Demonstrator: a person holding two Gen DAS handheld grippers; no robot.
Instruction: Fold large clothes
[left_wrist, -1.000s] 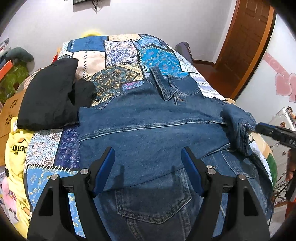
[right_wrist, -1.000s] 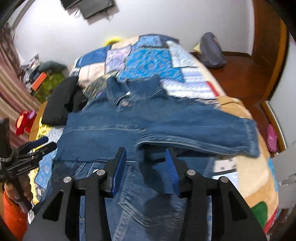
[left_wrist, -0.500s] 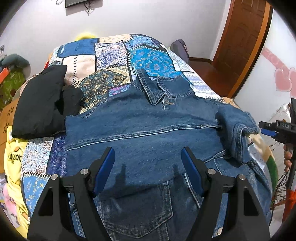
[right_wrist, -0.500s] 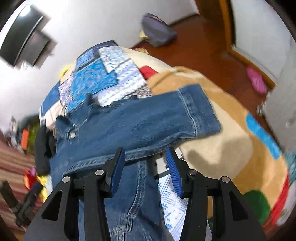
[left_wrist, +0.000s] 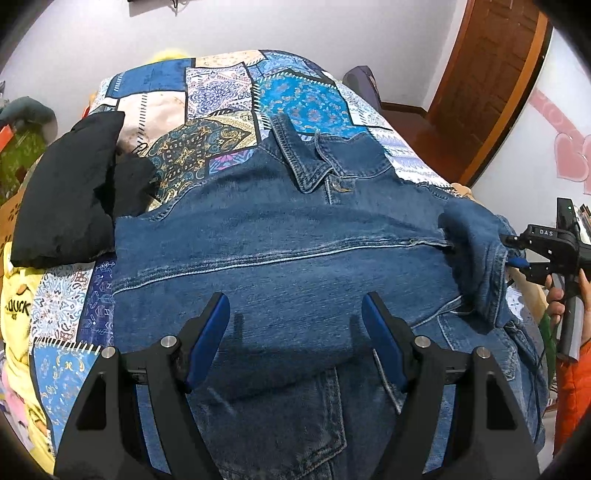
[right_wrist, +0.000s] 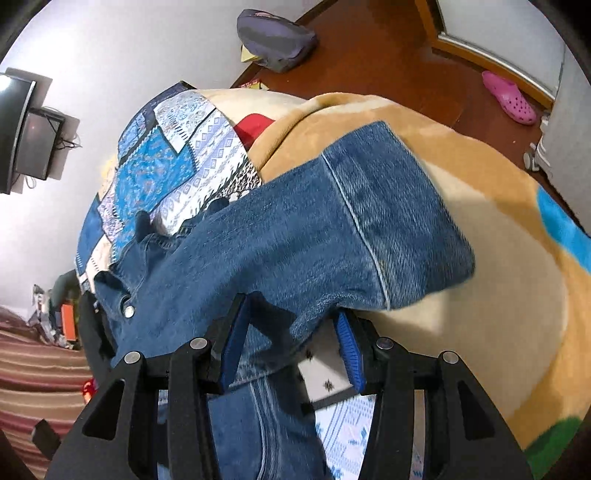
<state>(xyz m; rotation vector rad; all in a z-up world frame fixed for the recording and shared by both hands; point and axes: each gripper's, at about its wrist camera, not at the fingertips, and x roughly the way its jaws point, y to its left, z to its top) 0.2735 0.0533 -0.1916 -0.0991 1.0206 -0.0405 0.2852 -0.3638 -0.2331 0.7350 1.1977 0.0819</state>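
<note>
Left gripper (left_wrist: 295, 332) hovered wide open over denim jacket (left_wrist: 280, 258); right gripper (right_wrist: 291, 343), jaws just closing, straddled its sleeve (right_wrist: 332, 236), not pinching.

The yellow cloth (left_wrist: 14, 295) at the bed's left edge carries black lettering that reads "DUCK", its first letter partly cut off by the fold. The right gripper (left_wrist: 517, 254), seen at the bed's right edge, bears small white letters, "DAS", on its black body. Nothing else can be read in either view.
</note>
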